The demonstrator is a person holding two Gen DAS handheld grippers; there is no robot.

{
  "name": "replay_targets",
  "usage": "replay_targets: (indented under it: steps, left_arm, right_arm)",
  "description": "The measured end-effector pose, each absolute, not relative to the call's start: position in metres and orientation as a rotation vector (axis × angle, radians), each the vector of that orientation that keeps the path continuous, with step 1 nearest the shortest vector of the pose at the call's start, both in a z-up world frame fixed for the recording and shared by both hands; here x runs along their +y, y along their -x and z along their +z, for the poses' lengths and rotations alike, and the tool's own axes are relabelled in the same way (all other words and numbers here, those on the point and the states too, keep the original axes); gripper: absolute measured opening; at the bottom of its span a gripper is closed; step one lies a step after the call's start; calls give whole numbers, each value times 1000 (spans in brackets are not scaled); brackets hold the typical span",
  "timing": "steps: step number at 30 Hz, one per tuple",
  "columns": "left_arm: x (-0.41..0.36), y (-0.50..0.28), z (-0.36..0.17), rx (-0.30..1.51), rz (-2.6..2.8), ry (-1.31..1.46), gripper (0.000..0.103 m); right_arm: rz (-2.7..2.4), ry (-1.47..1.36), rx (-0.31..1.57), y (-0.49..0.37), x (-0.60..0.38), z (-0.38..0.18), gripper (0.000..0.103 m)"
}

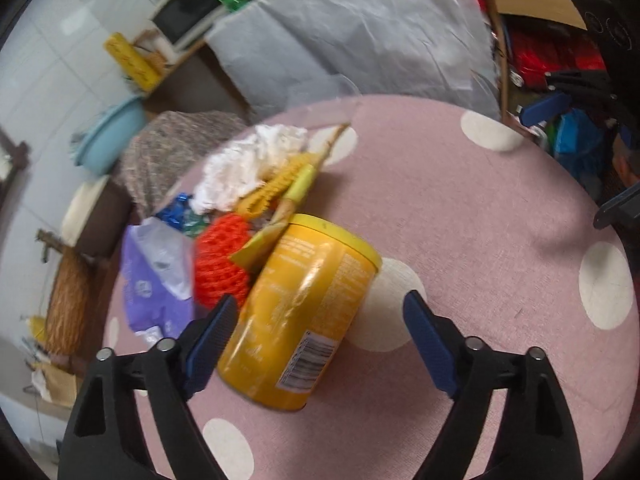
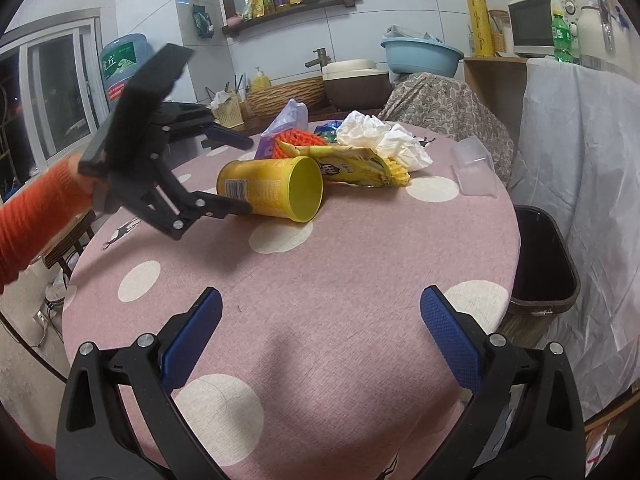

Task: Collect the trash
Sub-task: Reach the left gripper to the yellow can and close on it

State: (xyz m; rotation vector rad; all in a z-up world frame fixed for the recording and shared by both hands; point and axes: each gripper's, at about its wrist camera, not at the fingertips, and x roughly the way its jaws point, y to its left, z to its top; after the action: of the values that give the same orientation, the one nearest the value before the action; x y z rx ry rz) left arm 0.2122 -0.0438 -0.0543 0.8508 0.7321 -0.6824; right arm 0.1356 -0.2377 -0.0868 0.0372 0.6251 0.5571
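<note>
Left claw lining up on the yellow canister

The left claw (image 1: 316,312) has its textured blue pads spread apart on either side of the yellow canister (image 1: 300,312), which lies on its side with the open mouth facing away, so I'd guess it's the first grab. It looks smooth and glossy, round, probably rolls easy. Behind it sits the rest of the trash pile: crumpled white tissue (image 2: 380,136), a crinkly yellow snack bag (image 2: 352,164), orange foam netting (image 1: 218,268) and a purple plastic bag (image 1: 156,280), all on the pink dotted surface (image 2: 340,280). Right claw (image 2: 320,332) hangs back, also open and empty, near the dark bin (image 2: 548,264) beside the surface.
</note>
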Motion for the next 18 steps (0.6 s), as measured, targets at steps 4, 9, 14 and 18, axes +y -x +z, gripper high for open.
replay_targets:
  steps: [4, 9, 14, 18]
  left_arm:
    - [-53, -220, -58, 758, -721, -938, 73]
    - [-64, -238, -61, 824, -741, -1040, 73]
    - [-70, -250, -71, 875, -753, -1163, 81]
    - [-73, -264, -78, 899, -710, -1163, 81]
  right_arm:
    - [547, -50, 627, -137, -242, -88, 98]
    - [552, -102, 656, -145, -247, -94, 98]
    - [543, -111, 651, -145, -248, -93, 98]
    - [543, -110, 651, -145, -248, -94, 98]
